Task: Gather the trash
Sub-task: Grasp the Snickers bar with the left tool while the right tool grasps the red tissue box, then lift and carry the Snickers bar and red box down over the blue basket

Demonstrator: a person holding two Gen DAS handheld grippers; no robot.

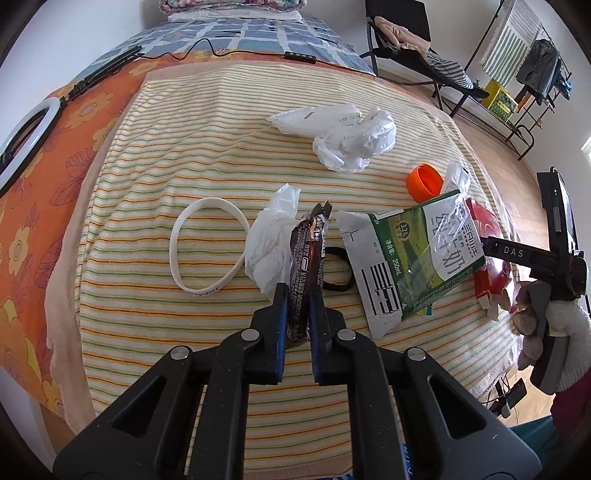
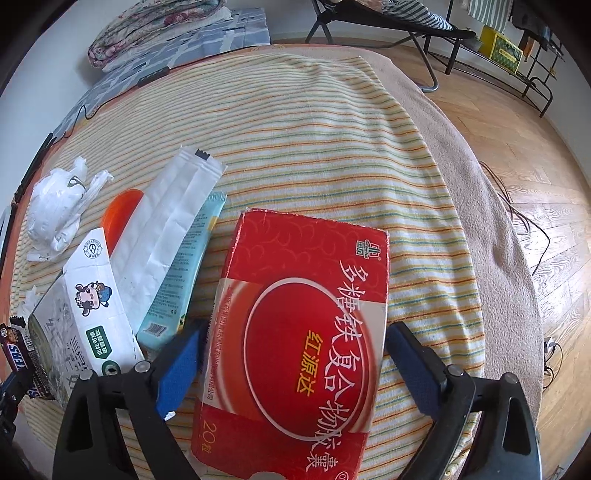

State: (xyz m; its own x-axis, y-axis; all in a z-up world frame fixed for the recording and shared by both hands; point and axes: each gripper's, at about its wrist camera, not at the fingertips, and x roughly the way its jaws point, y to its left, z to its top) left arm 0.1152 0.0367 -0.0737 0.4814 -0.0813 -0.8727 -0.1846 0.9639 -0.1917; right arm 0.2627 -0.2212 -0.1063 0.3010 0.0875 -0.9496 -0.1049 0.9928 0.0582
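With the left gripper [image 1: 298, 295] jaws clamped on the dark crinkled candy-bar wrapper [image 1: 306, 273] beside the flattened green-and-white milk carton [image 1: 410, 254], and the right gripper [image 2: 291, 363] jaws apart astride the flat red cardboard box [image 2: 299, 332] just right of that carton, collecting seems barely begun: crumpled white plastic bags [image 1: 343, 136] and an orange plastic cap [image 1: 424, 181] beyond the carton remain on the striped bed cover [image 1: 184, 332].

Wooden floor [image 2: 535, 177]; white walls [image 1: 66, 33]

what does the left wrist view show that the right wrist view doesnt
Only the left wrist view shows the white wristband, the black hair tie and the left gripper shut on the Snickers wrapper.

Only the right wrist view shows the light blue wrapper and the right gripper open around the red box.

Both show the milk carton, orange cap, crumpled white bag and striped towel.
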